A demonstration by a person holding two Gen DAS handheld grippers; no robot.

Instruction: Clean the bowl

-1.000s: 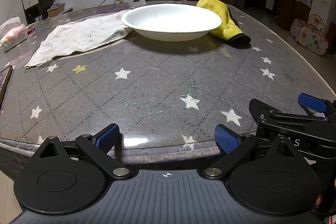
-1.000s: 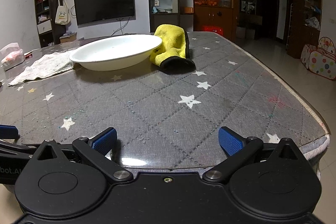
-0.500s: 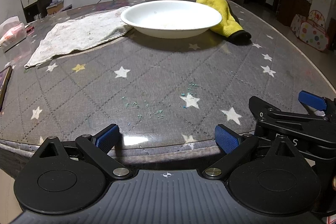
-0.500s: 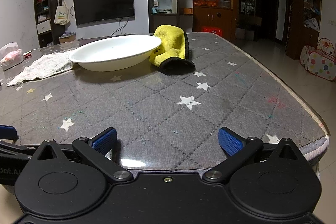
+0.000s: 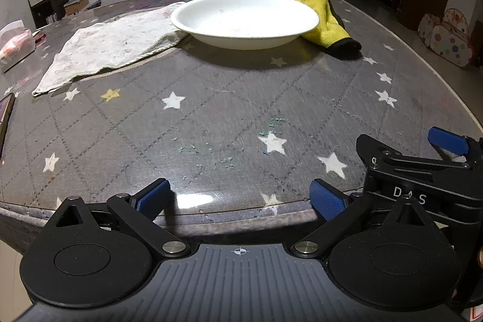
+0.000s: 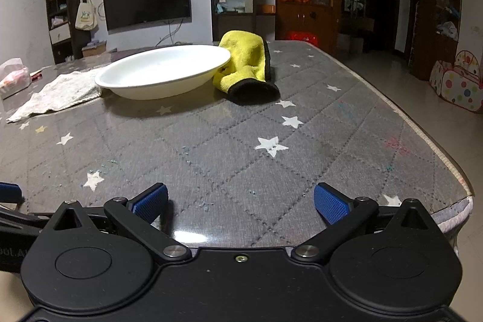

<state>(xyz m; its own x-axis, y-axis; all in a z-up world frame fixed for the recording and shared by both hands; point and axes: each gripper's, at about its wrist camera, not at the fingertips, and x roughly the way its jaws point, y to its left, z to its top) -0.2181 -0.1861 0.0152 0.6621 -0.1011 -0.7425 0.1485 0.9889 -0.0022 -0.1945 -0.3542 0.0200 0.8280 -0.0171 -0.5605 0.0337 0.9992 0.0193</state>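
One bowl: a wide, shallow white bowl [image 5: 244, 17] sits upright on the far part of the table, with faint specks of residue on its inner surface.
Bowl shape and finish: round, low, with a smooth glossy rim that flares outward.
Table: a grey quilted table cover with white stars [image 5: 211, 110] lies under a clear shiny sheet; small teal crumbs [image 5: 211, 153] are scattered near the front edge.
Yellow mitt: a fuzzy yellow cleaning mitt with a black cuff [image 6: 246, 65] lies at the bowl's 3 o'clock, touching its rim.
Grey cloth: a crumpled, speckled pale grey cloth [image 5: 111, 44] lies flat at the bowl's 9 o'clock, one edge tucked under the bowl.
Left gripper: the left gripper [image 5: 240, 196] holds nothing, its blue ribbed pads spread wide; the bowl is at 12 o'clock, well apart.
Right gripper: the right gripper [image 6: 240, 202] is also spread wide and empty; the bowl is near 11 o'clock, well apart, the mitt at 12 o'clock.
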